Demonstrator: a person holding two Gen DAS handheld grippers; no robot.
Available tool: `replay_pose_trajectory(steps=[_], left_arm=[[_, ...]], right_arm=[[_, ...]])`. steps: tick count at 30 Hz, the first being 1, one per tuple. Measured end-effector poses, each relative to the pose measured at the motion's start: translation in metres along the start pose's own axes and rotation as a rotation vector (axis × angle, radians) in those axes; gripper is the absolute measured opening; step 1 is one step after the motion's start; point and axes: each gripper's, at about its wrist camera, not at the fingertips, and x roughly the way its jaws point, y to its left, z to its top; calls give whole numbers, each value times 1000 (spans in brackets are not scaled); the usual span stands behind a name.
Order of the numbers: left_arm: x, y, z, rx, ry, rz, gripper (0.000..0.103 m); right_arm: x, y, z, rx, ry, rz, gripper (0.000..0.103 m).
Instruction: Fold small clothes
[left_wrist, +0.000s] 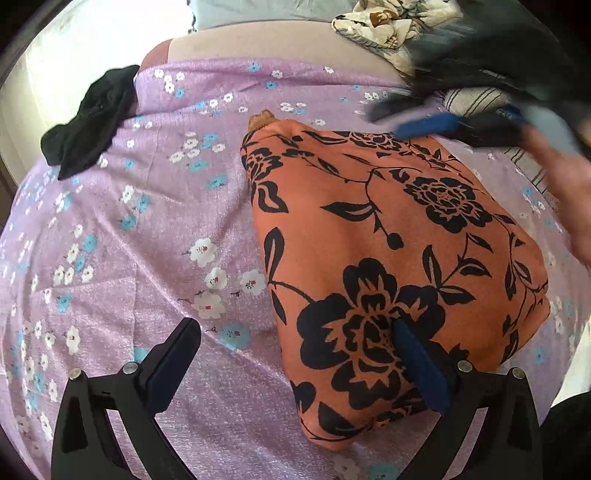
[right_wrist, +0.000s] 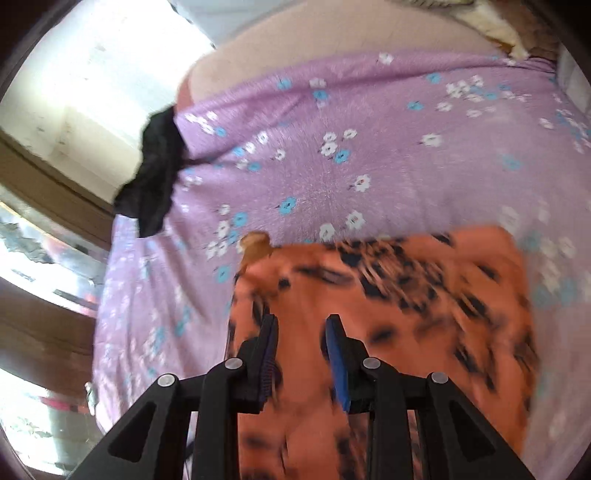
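The orange garment with a black flower print (left_wrist: 391, 236) is lying folded into a compact block on the lilac bedsheet scattered with white and blue blossoms (left_wrist: 155, 229), slightly right of the middle of the bed.

The left gripper (left_wrist: 295, 354) is standing fully spread, nothing between its jaws. One blue pad is sitting over the near edge of the garment; the other is hanging above bare sheet. Released, then.

The right gripper (right_wrist: 301, 332) is hovering over the same garment, jaws parted a little with only orange cloth showing behind the gap. It is gripping nothing that I can see.

Judgement on the step: the fold is looking finished, and this is the moment for checking and tidying. It would be best done by keeping both grippers clear of the top layer so that nothing is dragging open, then pressing the near edge flat.

Hard to make out:
- The right wrist view is smearing badly; the print is reading as streaks, so the fold lines there are not showing.
- In the left wrist view the right gripper is only a dark and blue blur at the far corner of the garment, with part of a hand (left_wrist: 569, 199) beside it.
- How many layers the block is holding is not showing.
- A crumpled black cloth (left_wrist: 88, 122) is hanging at the sheet's far left edge; what garment it is, I cannot tell.
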Motion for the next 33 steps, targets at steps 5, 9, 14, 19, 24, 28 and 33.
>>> replay_pose_trajectory(steps=[5, 9, 14, 19, 24, 28, 33], left_arm=[[-3, -1, -1, 13, -19, 20, 103], [-5, -1, -2, 20, -27, 25, 103], [-4, 0, -3, 24, -32, 21, 103], [-3, 1, -1, 17, -26, 17, 103], [-2, 2, -1, 7, -15, 7, 103], [-1, 4, -1, 6, -11, 0, 103], [0, 4, 0, 1, -8, -5, 103]], right_arm=[[-40, -28, -57, 43, -32, -2, 31], [-26, -49, -83, 61, 17, -49, 31], [-22, -50, -80, 30, 8, -24, 31], [-25, -48, -78, 22, -7, -10, 31], [-39, -46, -75, 27, -91, -7, 32], [-26, -65, -68, 118, -49, -53, 31], [-19, -68, -65, 102, -32, -50, 31]])
